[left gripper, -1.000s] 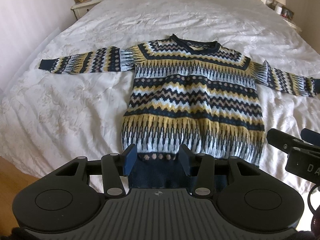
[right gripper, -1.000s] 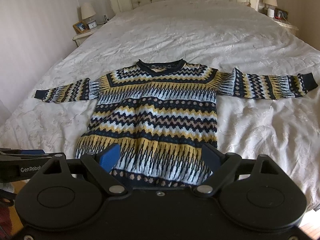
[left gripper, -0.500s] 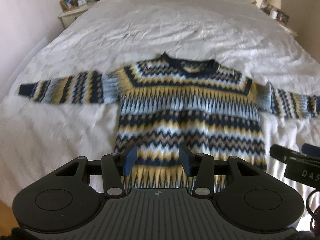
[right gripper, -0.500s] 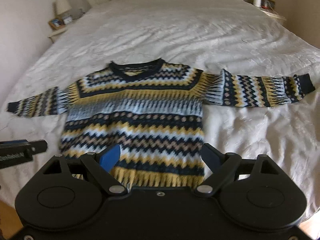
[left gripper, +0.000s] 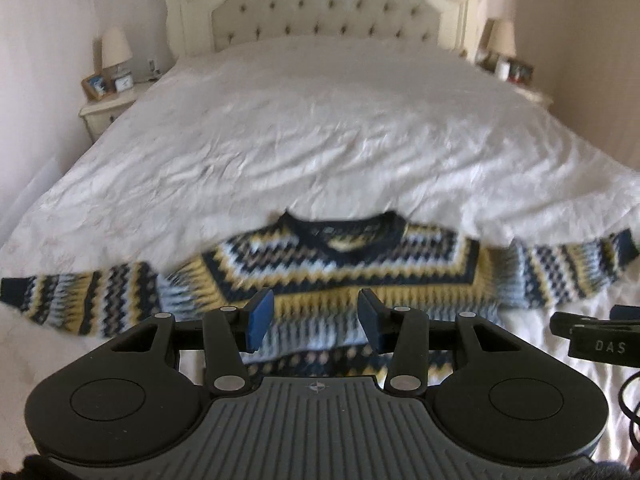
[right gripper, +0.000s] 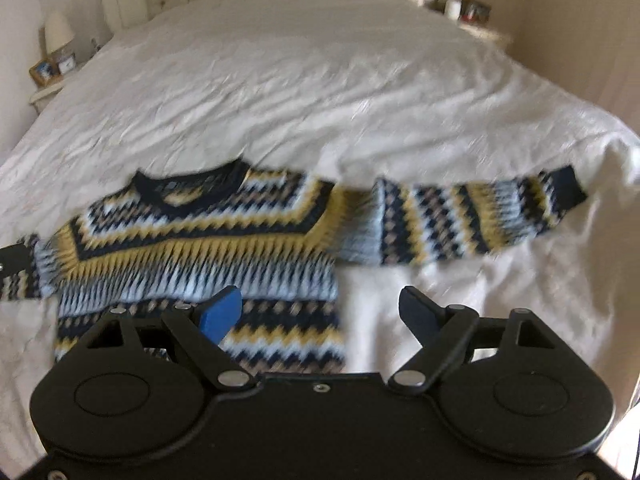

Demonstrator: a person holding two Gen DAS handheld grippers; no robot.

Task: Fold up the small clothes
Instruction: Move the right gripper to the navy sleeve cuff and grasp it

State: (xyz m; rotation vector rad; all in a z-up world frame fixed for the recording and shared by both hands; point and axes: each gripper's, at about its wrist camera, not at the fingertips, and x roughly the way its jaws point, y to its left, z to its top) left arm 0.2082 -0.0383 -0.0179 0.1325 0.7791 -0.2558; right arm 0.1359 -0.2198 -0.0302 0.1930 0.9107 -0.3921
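Note:
A knitted sweater (left gripper: pixel 340 272) in navy, yellow and pale blue zigzags lies flat on the bed, front up, neck towards the headboard, both sleeves spread sideways. My left gripper (left gripper: pixel 316 316) hangs over its chest, jaws partly apart with nothing between them. In the right wrist view the sweater (right gripper: pixel 200 240) sits to the left, its right sleeve (right gripper: pixel 480 220) stretched across the cover. My right gripper (right gripper: pixel 320 312) is wide open over the sweater's right edge, closing slightly, nothing between its fingers. Its tip (left gripper: pixel 596 340) also shows in the left wrist view.
The white bedcover (left gripper: pixel 320 140) spreads wrinkled around the sweater. A tufted headboard (left gripper: pixel 320 4) stands at the far end. A nightstand (left gripper: pixel 108 108) with lamp and frames is at the far left, another nightstand (left gripper: pixel 516 76) at the far right.
Both grippers have travelled forward over the sweater, from its hem up to its chest. The views have tilted up, bringing the headboard into sight. The sweater has not moved.

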